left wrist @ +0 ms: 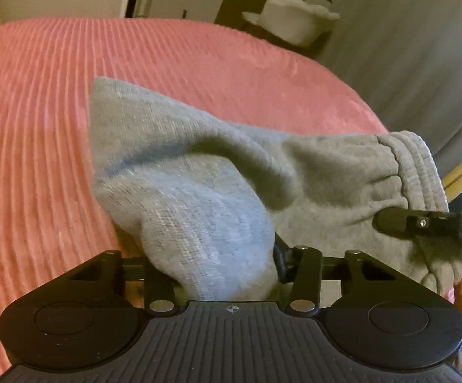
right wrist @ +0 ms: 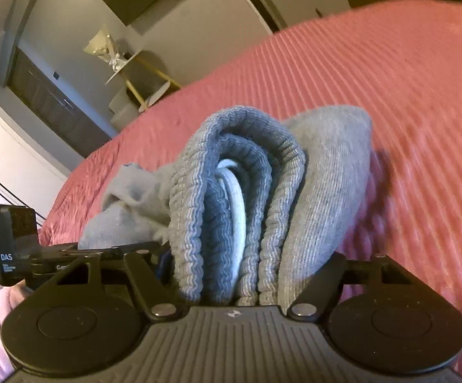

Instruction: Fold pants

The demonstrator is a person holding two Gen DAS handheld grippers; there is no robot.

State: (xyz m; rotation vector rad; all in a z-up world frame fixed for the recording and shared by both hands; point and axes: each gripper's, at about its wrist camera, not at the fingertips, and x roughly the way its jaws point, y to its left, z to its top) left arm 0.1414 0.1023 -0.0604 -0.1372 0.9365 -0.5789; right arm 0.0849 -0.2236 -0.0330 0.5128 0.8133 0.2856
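Pink ribbed bedspread (left wrist: 55,127) fills both views; grey pants (left wrist: 199,175) bunched above its near edge. Left gripper (left wrist: 212,274) clamped on plain fabric. Only the right view shows right gripper (right wrist: 247,287) pinching the doubled waistband (right wrist: 231,159), white drawstring (right wrist: 235,198) inside.

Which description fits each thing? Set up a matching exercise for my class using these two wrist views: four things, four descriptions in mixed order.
Things:
1. grey sweatpants
2. bedspread
3. ribbed waistband
4. left gripper

Descriptions:
A. pink, ridged
B. bunched in the right gripper
C. draped, grey knit
D. shut on plain grey fabric

Pairs: 1-C, 2-A, 3-B, 4-D
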